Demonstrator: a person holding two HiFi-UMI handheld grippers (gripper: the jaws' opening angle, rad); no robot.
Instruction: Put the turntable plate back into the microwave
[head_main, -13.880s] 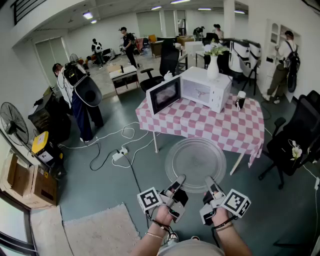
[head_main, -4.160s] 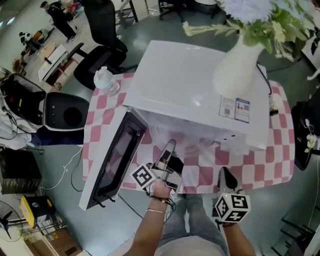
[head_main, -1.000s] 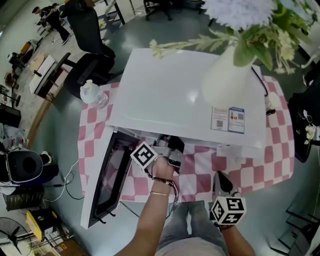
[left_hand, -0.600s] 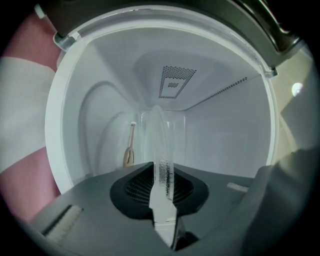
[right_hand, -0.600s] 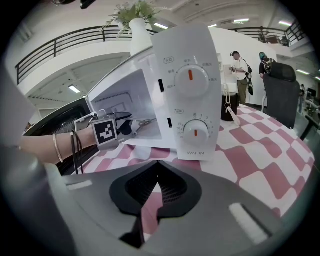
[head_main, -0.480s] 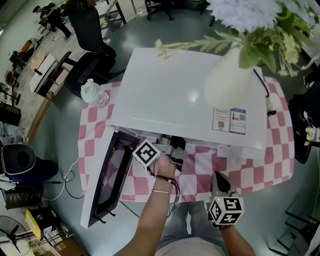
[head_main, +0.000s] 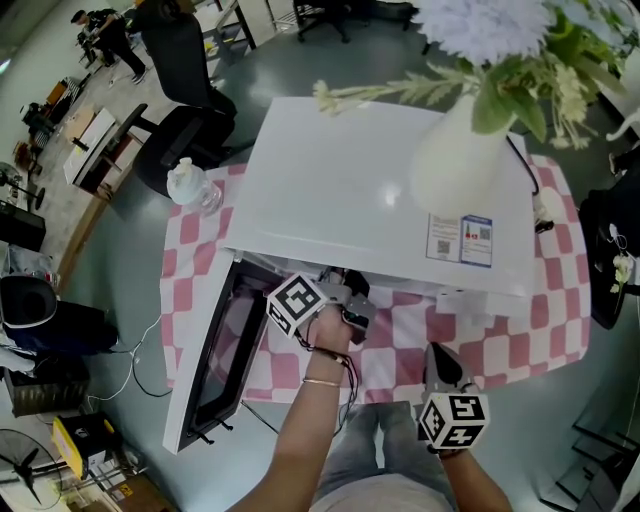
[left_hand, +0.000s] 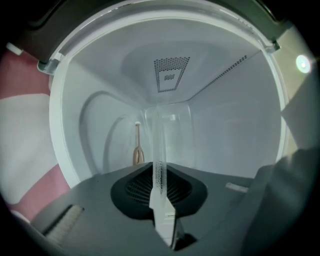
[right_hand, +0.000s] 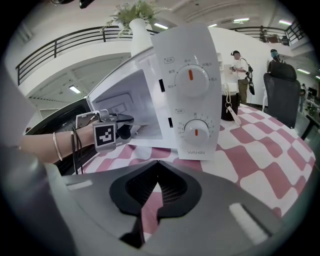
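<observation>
The white microwave (head_main: 370, 190) stands on the checked table with its door (head_main: 215, 350) swung open to the left. My left gripper (head_main: 345, 292) reaches into the cavity; its tips are hidden under the microwave's top in the head view. In the left gripper view the clear glass turntable plate (left_hand: 167, 130) runs edge-on into the white cavity. Its rim sits between the jaws of the left gripper (left_hand: 159, 192), which have just been closing on it. My right gripper (right_hand: 155, 185) is shut on nothing, low in front of the control panel (right_hand: 192, 100).
A white vase (head_main: 455, 160) with flowers stands on top of the microwave. A water bottle (head_main: 192, 185) sits at the table's far left corner. The pink-and-white cloth (head_main: 520, 330) hangs over the near edge. An office chair (head_main: 185, 90) stands beyond the table.
The left gripper has rolled a little at the microwave's mouth without shifting place. The right gripper has not moved.
</observation>
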